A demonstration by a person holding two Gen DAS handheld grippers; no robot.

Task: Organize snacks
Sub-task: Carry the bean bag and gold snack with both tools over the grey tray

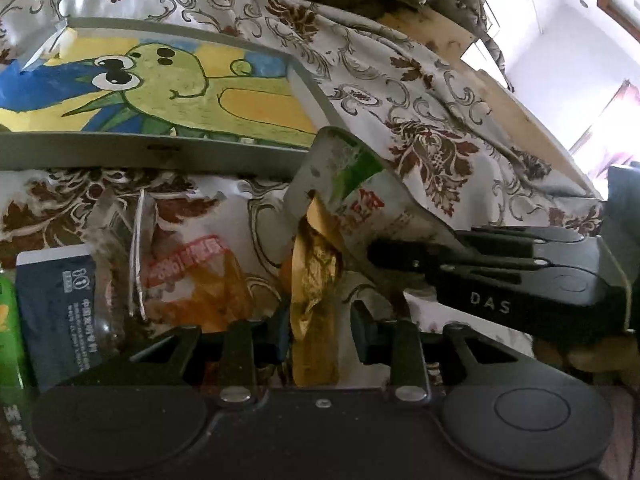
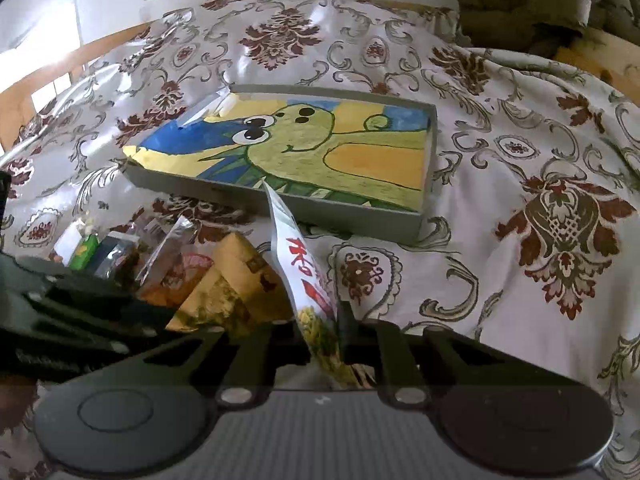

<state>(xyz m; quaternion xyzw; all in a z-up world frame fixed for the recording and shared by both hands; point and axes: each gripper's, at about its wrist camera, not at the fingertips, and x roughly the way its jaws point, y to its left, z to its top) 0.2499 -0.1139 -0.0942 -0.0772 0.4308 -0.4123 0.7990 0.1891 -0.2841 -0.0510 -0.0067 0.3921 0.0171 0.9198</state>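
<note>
Landmark: a shallow grey tray (image 2: 352, 210) with a green cartoon creature painted inside, lying flat on the flowered cloth (image 2: 520, 152).
Left gripper (image 1: 320, 336): its jaws are narrow and pinch a golden packet (image 1: 314, 280), which stands upright between them, on the near side of the tray.
Right gripper (image 2: 316, 340): almost closed, it holds a white packet with red letters (image 2: 296, 256); the top corner of this packet reaches the near wall of the tray.
Both packets: they are lifted just beside each other, the golden one to the left of the white one in the right wrist view.
Other snacks: a clear orange-and-red bag (image 1: 192, 276), a dark blue packet (image 1: 60, 300) and a green packet (image 1: 10, 332) lie in a heap on the cloth, near the tray's front left side.
Tray inside: only the painted picture shows.
</note>
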